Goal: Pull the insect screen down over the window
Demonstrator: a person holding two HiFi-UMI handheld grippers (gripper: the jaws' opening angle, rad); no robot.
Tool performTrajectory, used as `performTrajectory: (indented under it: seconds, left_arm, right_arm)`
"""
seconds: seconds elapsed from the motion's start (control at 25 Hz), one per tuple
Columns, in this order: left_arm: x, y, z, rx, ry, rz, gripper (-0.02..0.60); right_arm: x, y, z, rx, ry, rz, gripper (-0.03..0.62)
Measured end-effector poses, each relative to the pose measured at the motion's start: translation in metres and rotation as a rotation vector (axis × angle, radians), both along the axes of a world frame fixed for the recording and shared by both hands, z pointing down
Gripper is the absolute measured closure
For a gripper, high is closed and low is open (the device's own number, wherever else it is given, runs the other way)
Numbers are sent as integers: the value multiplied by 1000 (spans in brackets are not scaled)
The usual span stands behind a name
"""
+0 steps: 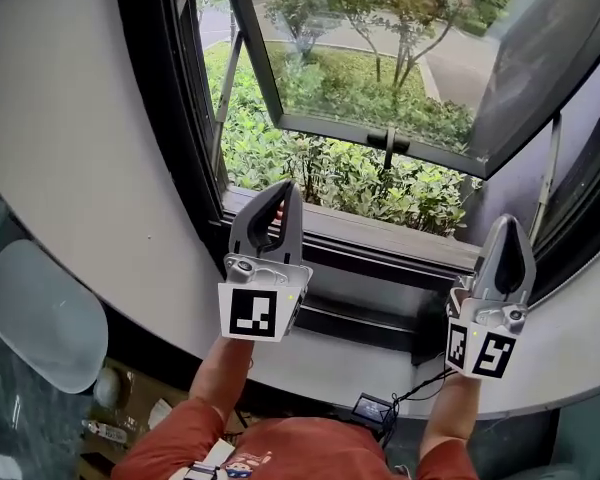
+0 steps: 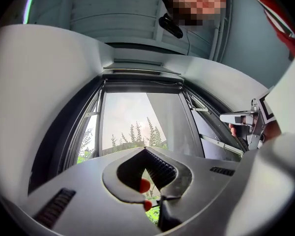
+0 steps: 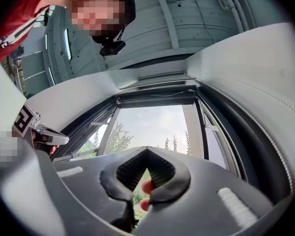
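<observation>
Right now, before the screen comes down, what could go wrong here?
1. The left gripper and right gripper are shut, empty and low by the sill; they must open first or may slip off the screen.
2. The window sash stands open outward over the shrubs, so reaching high could mean leaning out.
3. The black cable near the right gripper might snag the red sleeve.

A dark window sill (image 1: 400, 240) runs along the foot of the open window (image 1: 380, 58). Just below it on the room side is a lower dark ledge (image 1: 355, 320), and both are set into a pale curved wall (image 1: 70, 148). Far below at the lower left is a dark greenish floor (image 1: 10, 438), where a pale rounded shape (image 1: 45, 313) stands beside brown cardboard (image 1: 140, 393) and a few bits too small to make out.
</observation>
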State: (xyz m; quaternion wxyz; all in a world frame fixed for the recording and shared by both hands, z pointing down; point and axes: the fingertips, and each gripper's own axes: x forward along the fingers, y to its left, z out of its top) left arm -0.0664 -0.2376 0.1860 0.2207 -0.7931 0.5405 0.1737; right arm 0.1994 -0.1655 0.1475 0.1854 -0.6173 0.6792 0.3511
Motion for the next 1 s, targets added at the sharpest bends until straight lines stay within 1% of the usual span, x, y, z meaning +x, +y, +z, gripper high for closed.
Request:
performTrajectory:
  seconds: [0.16, 0.32, 0.44, 0.52, 0.6, 0.76, 0.84, 1.0]
  left_arm:
    - [1, -3, -16, 37, -3, 1, 577]
    - [-1, -3, -41, 103, 7, -2, 577]
    - [-5, -4, -57, 110, 13, -21, 577]
    - [-5, -1, -72, 160, 16, -14, 577]
    - [-5, 0, -82, 188, 11, -5, 577]
    - [-3, 1, -99, 206, -17, -16, 577]
    - [-4, 3, -111, 232, -35, -26, 577]
    - [-3, 3, -136, 288, -96, -61, 576]
  right_arm:
    - [3, -1, -19, 36, 4, 1, 585]
    - [1, -1, -43, 82, 38, 9, 585]
    - [-2, 0, -62, 117, 66, 10, 585]
    - [-5, 2, -74, 138, 85, 10, 585]
    - [-10, 4, -84, 158, 116, 15, 585]
    - [-17, 3, -105, 190, 177, 34, 585]
    - [-17, 2, -117, 206, 190, 41, 585]
    - [-19, 2, -140, 234, 220, 56, 585]
